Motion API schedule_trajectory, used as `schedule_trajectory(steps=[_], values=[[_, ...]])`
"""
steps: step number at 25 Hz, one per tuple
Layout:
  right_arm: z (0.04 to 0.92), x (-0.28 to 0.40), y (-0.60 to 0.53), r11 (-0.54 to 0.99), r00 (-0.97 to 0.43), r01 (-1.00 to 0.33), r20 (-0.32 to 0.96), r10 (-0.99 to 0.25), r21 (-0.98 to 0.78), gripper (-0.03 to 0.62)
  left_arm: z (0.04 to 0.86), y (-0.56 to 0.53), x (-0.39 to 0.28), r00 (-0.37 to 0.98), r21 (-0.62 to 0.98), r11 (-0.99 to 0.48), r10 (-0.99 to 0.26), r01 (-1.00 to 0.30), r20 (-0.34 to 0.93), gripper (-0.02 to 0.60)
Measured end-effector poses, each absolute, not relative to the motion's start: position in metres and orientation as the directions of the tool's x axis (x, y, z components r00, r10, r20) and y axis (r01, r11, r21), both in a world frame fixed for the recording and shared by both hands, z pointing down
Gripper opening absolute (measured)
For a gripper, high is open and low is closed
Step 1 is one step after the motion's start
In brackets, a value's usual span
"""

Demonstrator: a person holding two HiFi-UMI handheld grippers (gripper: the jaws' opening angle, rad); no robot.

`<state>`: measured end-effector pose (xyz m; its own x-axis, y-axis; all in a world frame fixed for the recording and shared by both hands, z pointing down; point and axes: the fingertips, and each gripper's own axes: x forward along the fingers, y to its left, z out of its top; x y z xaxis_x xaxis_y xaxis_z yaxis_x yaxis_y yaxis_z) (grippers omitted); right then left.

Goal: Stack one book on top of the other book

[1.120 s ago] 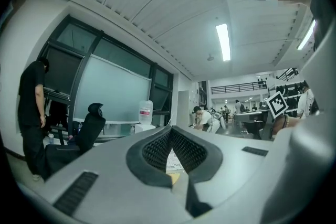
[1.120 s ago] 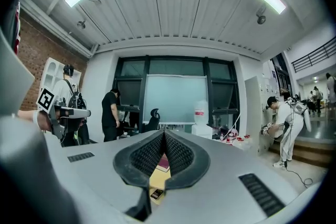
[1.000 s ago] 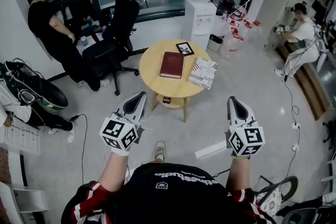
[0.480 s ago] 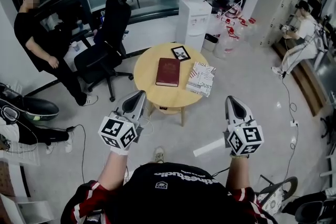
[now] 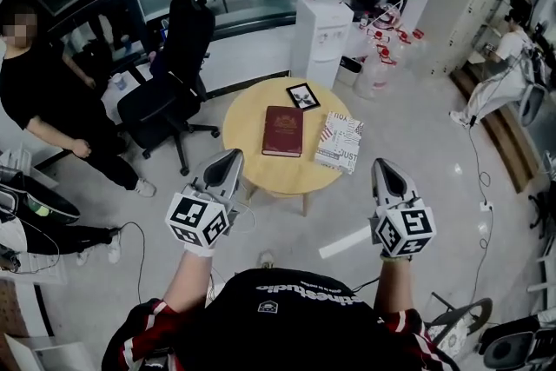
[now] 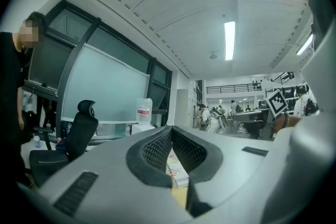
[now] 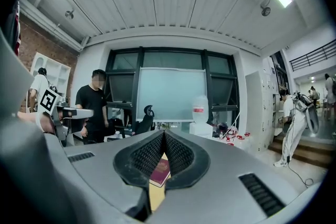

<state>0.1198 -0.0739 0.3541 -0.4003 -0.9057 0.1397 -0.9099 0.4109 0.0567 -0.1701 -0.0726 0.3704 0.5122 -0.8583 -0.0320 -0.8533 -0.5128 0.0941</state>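
Hovering short of the round bench point(image 5: 261, 168), left tongs point(image 5: 229, 157) and right tongs point(image 5: 386, 166) are both closed, with nothing between the jaws. On the bench top the red book point(image 5: 283, 130) lies flat, the white patterned book point(image 5: 339, 142) just beside it on the right with a narrow gap between — neither stacked. A small framed picture point(image 5: 303, 96) sits behind them near the far edge.
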Motion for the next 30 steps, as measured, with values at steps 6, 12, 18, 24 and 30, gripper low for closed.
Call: schedule_trajectory(steps=[6,12,18,24,30], values=[[0.358,0.101,-0.106,0.406,-0.395,-0.912,0.142,-0.908,0.056,0.028,0.373,-0.109,-0.188,0.517,0.096,-0.518,-0.855,-0.85,-0.035,0.018],[0.363,0.094,-0.126,0.381,-0.37,-0.923,0.151,-0.917,0.054,0.028,0.379,-0.138,-0.194,0.543,0.1,-0.543,-0.839,-0.834,-0.033,0.017],[0.372,0.09,-0.134,0.352,-0.338,-0.934,0.176,-0.925,0.056,0.028,0.393,-0.156,-0.195,0.575,0.122,-0.573,-0.818,-0.81,-0.024,0.017],[0.384,0.09,-0.142,0.341,-0.321,-0.938,0.216,-0.922,0.063,0.028,0.408,-0.168,-0.193,0.589,0.153,-0.583,-0.808,-0.798,-0.009,0.017],[0.387,0.096,-0.154,0.338,-0.317,-0.939,0.222,-0.922,0.062,0.028,0.416,-0.181,-0.186,0.595,0.163,-0.587,-0.804,-0.793,0.0,0.017]])
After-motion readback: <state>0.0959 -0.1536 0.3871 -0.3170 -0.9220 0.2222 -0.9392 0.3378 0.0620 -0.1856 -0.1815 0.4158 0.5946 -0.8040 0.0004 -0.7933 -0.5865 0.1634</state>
